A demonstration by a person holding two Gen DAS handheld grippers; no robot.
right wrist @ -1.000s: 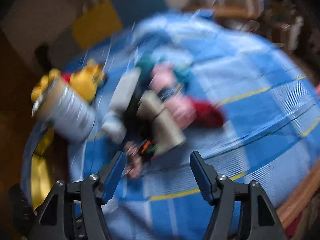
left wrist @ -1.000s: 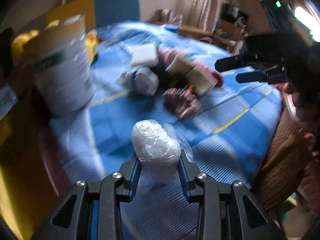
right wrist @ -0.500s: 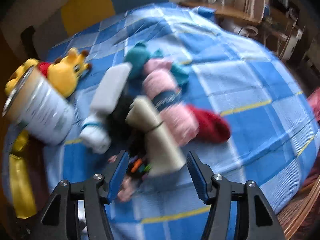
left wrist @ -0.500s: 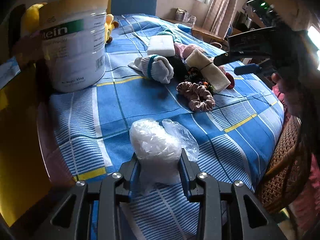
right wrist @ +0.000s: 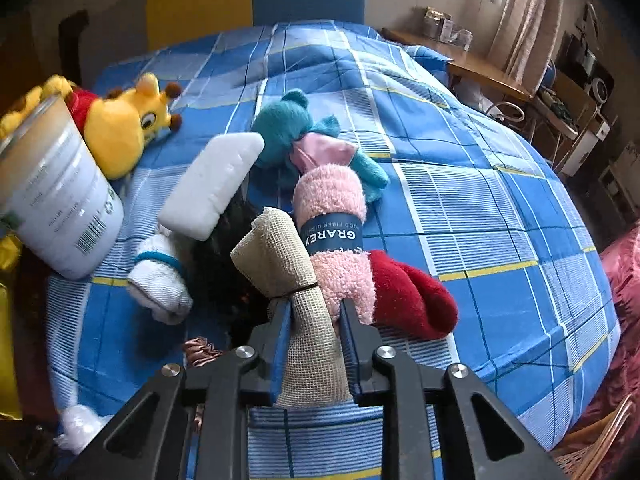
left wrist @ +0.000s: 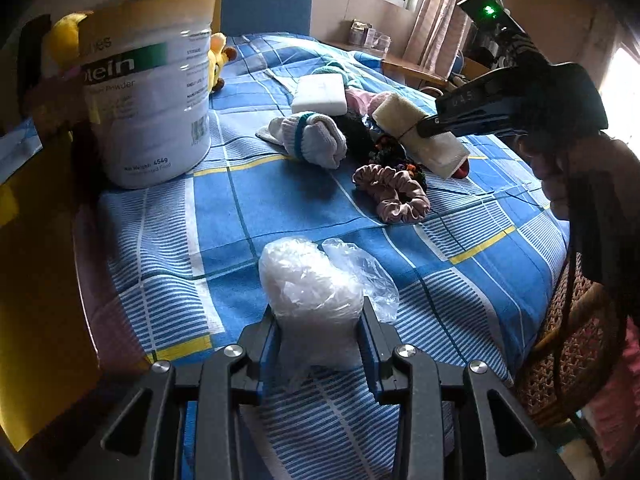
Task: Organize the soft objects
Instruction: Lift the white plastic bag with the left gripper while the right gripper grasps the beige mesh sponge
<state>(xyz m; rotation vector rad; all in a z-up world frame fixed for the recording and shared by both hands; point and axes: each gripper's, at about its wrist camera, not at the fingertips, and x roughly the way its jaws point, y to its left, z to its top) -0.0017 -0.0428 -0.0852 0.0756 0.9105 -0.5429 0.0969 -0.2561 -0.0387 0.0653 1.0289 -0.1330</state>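
- The left gripper (left wrist: 320,320) is clamped on a wad of clear plastic (left wrist: 310,280) just above the blue checked cloth (left wrist: 280,200).
- The right gripper (right wrist: 314,316) pinches the tan rolled cloth (right wrist: 296,280).
- A pink towel roll (right wrist: 336,232) and a red sock (right wrist: 412,300) press against its right side.
- The white tin (left wrist: 148,92) stands far left.

Bare cloth (left wrist: 280,196) between can (left wrist: 150,92) and scrunchie (left wrist: 394,196); pile (right wrist: 224,200) crowded.
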